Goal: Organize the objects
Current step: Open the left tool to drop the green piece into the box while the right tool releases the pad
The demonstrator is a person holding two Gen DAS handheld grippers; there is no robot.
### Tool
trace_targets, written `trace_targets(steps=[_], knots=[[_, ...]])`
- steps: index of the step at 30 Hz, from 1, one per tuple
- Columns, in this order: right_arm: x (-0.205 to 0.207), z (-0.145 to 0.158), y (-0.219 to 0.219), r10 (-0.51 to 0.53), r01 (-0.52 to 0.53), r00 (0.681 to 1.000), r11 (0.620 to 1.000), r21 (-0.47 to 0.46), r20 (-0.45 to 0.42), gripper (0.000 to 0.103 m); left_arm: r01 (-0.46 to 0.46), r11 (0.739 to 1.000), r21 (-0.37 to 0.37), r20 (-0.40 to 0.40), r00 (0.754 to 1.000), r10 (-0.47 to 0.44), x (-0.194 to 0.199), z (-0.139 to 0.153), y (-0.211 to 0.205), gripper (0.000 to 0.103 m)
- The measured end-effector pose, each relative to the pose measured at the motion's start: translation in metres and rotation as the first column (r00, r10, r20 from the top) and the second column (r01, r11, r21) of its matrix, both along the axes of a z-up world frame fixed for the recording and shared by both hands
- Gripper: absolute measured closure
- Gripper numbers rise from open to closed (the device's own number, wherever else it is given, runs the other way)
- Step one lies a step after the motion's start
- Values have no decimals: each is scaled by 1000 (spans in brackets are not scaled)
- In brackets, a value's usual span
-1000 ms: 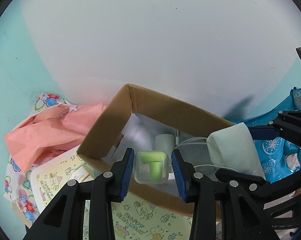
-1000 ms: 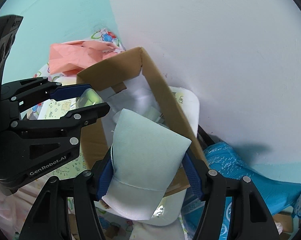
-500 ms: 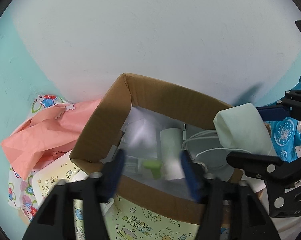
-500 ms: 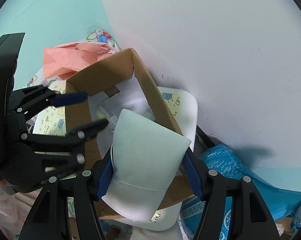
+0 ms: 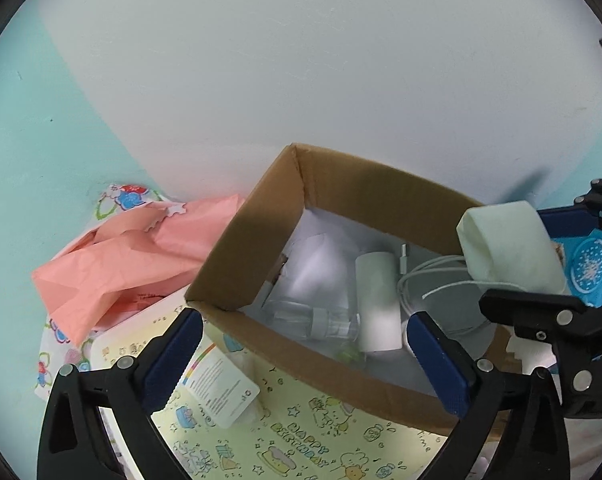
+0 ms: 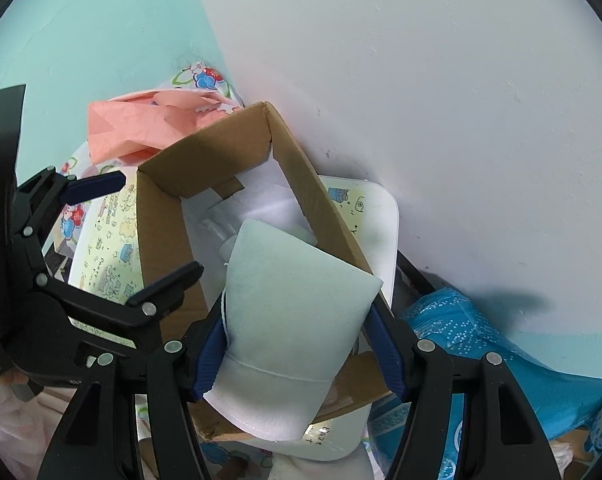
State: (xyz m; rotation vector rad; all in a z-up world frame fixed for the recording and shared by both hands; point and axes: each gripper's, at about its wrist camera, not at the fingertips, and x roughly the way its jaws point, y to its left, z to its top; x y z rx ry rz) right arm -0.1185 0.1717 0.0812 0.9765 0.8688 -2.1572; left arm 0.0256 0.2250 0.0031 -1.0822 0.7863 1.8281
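Note:
An open cardboard box (image 5: 237,264) (image 6: 169,240) stands against the wall. Inside lie a small clear case with green earplugs (image 5: 351,354), a clear bottle (image 5: 313,320), a pale roll (image 5: 377,300) and a white cable (image 5: 425,276). My left gripper (image 5: 305,354) is open and empty over the box's near edge. My right gripper (image 6: 297,348) is shut on a pale green cloth pouch (image 6: 293,312) (image 5: 509,252), held over the box's right end.
The box rests on a white tray with yellow cartoon print (image 5: 301,440) (image 6: 377,216). Crumpled pink paper (image 5: 121,256) lies left of the box. A blue dotted bag (image 6: 481,344) sits to the right. The white and teal wall is close behind.
My left gripper opened and the clear earplug case dropped from it into the box. The right gripper still holds the pouch in about the same place.

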Motion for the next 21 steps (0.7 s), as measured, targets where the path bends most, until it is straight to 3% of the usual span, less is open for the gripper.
trace_targets(steps=[4,12,21], knots=[[-2,1,-2,-7,7,1000,1000,-8,10,35,-1,1000,-7,-28,1000,1,1,4,-3,0],[-3,5,-8,-18,21,999,998,-55,46,26,-29,999,17,14,999,28,-8,12,-16,0],[11,5,-8,-38,38,999,999,-29,-2,21,-32,999,13,-7,999,32,-3,12,-26,0]])
